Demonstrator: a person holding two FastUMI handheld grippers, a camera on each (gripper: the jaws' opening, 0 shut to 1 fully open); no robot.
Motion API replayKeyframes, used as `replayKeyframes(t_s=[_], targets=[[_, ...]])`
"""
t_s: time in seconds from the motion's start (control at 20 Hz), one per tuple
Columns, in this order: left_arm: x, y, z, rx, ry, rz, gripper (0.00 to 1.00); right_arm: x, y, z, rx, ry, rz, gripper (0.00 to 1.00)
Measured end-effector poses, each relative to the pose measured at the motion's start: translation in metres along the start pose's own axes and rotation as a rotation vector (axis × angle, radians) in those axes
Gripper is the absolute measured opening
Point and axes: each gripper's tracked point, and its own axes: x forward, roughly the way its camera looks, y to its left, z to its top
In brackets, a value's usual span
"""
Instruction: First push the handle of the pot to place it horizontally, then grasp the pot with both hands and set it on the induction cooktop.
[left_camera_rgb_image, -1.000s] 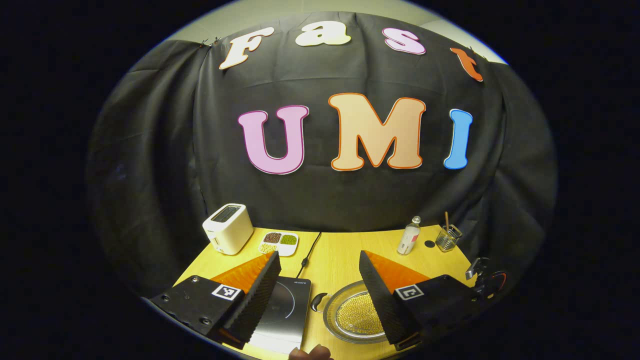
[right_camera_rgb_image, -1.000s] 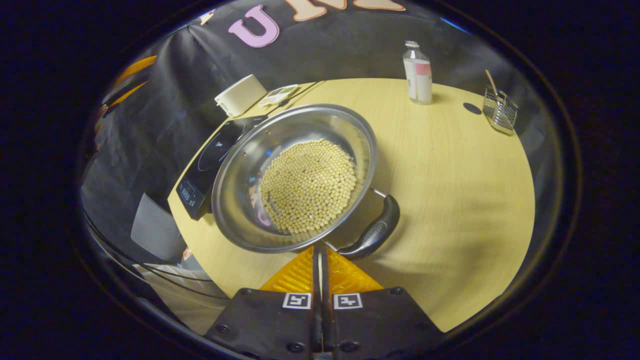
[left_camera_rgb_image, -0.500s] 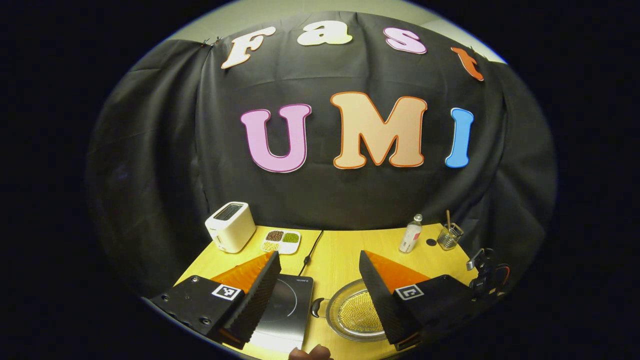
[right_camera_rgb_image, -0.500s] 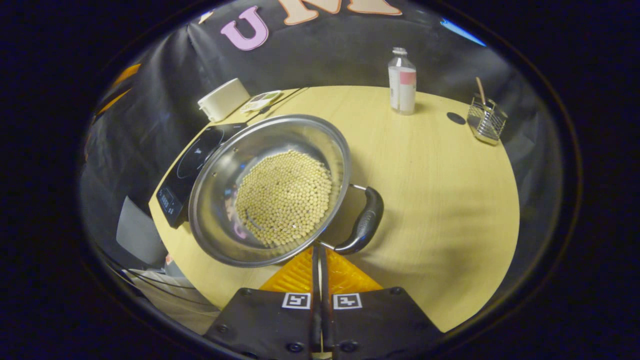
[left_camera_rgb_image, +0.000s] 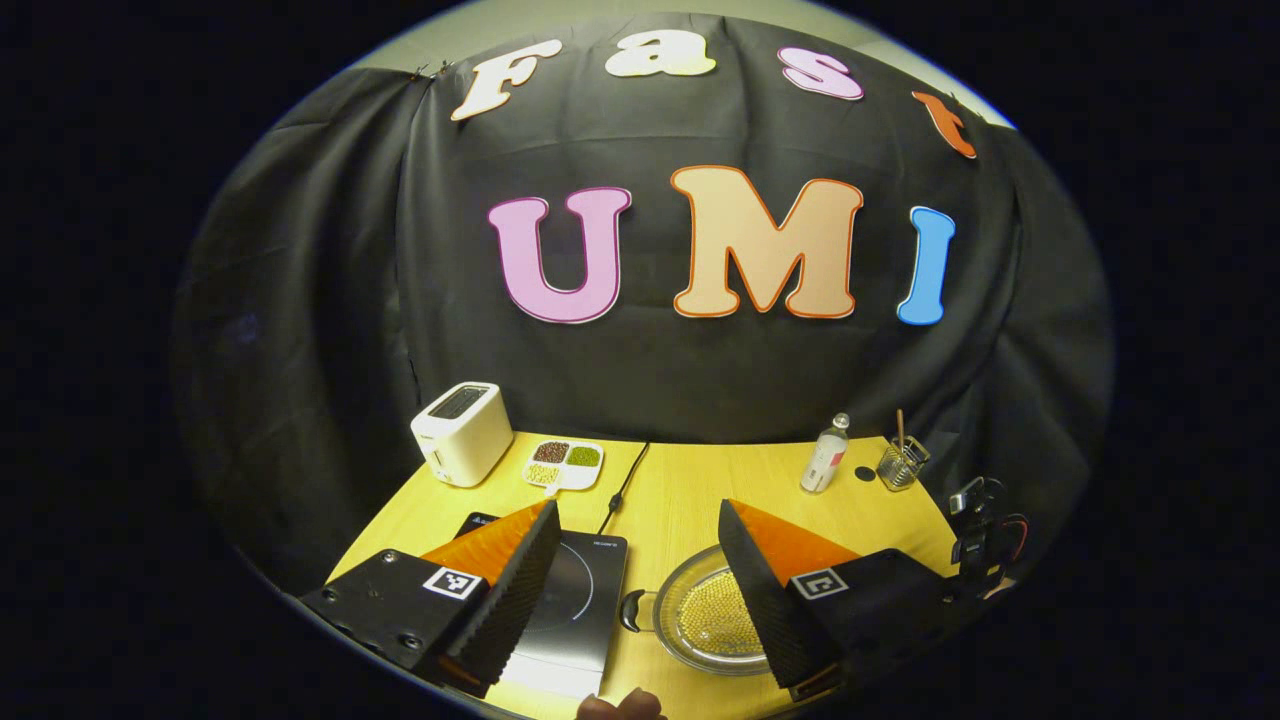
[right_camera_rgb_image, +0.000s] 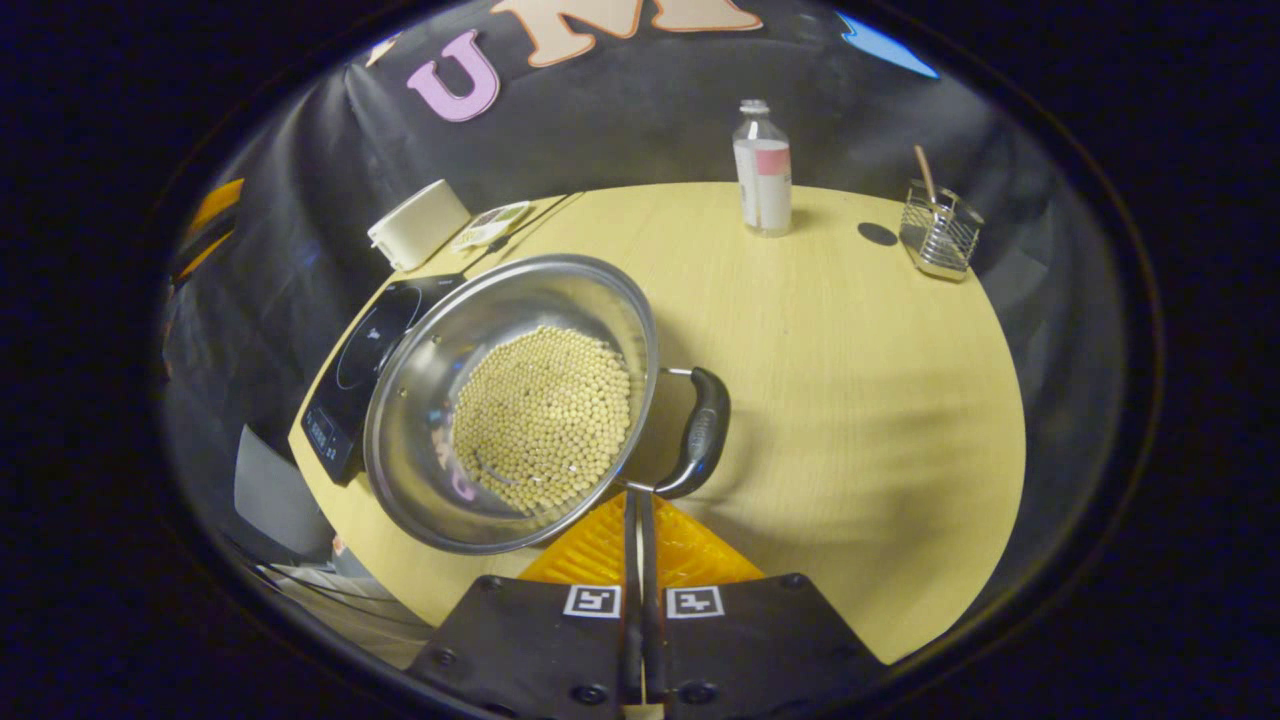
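Pushing: right gripper (right_camera_rgb_image: 640, 515), fingers closed together, tips at pot (right_camera_rgb_image: 500, 400) handle (right_camera_rgb_image: 697, 432)
Left gripper (left_camera_rgb_image: 640, 570): fingers wide apart, empty, above cooktop (left_camera_rgb_image: 585, 600)

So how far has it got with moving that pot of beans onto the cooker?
Early days. The pot sits on the table beside the induction cooktop, not on it. In hand: the right gripper, fingers closed together, is at the black handle, apparently pushing it round. The left gripper hovers open, holding nothing. Left: grasping with both and lifting across.

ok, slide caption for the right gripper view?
Shut right gripper beside steel pot of soybeans, near its black handle.
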Motion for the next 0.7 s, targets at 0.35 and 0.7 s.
replayKeyframes(t_s=[0.35,0.7], targets=[[0.012,-0.001,-0.033,-0.012,0.072,-0.013,0.97,-0.021,-0.018,0.046,0.161,-0.139,-0.094,0.03],[0.031,-0.008,-0.079,-0.001,0.165,-0.061,0.97,-0.014,-0.009,0.049,0.160,-0.118,-0.143,0.36]])
